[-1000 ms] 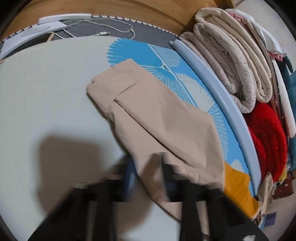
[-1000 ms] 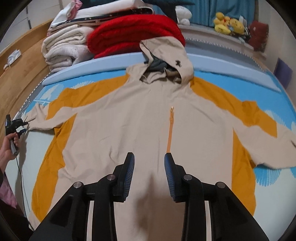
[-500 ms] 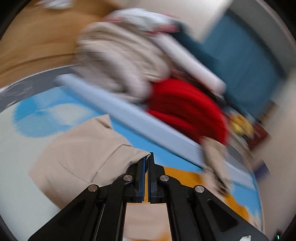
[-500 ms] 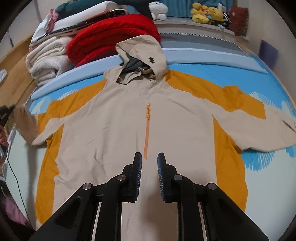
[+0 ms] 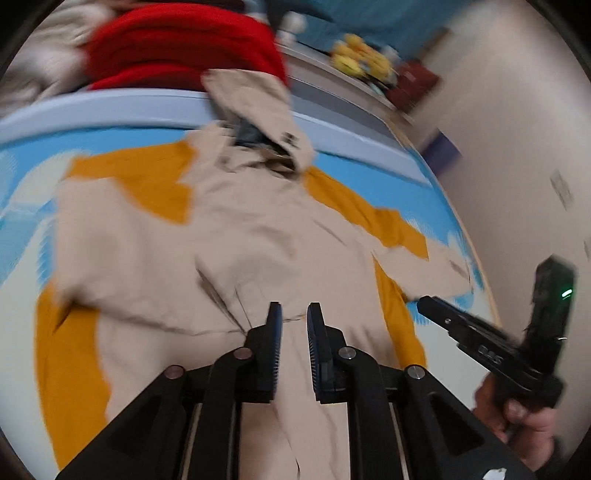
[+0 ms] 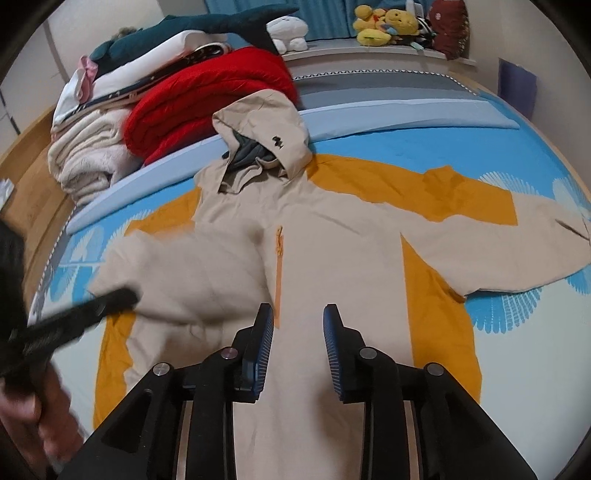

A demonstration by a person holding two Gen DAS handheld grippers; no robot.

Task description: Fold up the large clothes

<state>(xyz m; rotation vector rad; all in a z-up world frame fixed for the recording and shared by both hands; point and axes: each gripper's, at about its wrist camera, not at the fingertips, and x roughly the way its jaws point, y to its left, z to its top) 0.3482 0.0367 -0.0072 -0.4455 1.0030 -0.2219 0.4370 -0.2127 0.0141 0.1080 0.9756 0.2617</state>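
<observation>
A beige and orange hooded jacket [image 6: 332,280] lies front up on the blue bed cover [image 6: 461,147], hood [image 6: 266,125] towards the blankets. Its left sleeve [image 6: 177,269] is folded in across the chest; its right sleeve [image 6: 509,236] stays spread out. My left gripper [image 5: 294,314] hovers over the chest by the sleeve's cuff [image 5: 221,295]. Its jaws are opening with nothing between them. It shows blurred in the right wrist view as the left gripper [image 6: 125,297]. My right gripper [image 6: 298,314] hangs above the jacket's lower front beside the orange zip [image 6: 279,266], jaws opening, nothing between them.
A red blanket [image 6: 210,96] and folded cream blankets [image 6: 88,158] are stacked behind a pale blue bolster [image 6: 406,118]. Plush toys [image 6: 384,26] sit on the far ledge. A wooden board [image 6: 33,177] runs along the left, a wall [image 5: 517,166] along the right.
The left gripper carried the left sleeve from the outstretched side in across the chest, then let go and parted its jaws. The right gripper narrowed, then widened again, and shifted slightly.
</observation>
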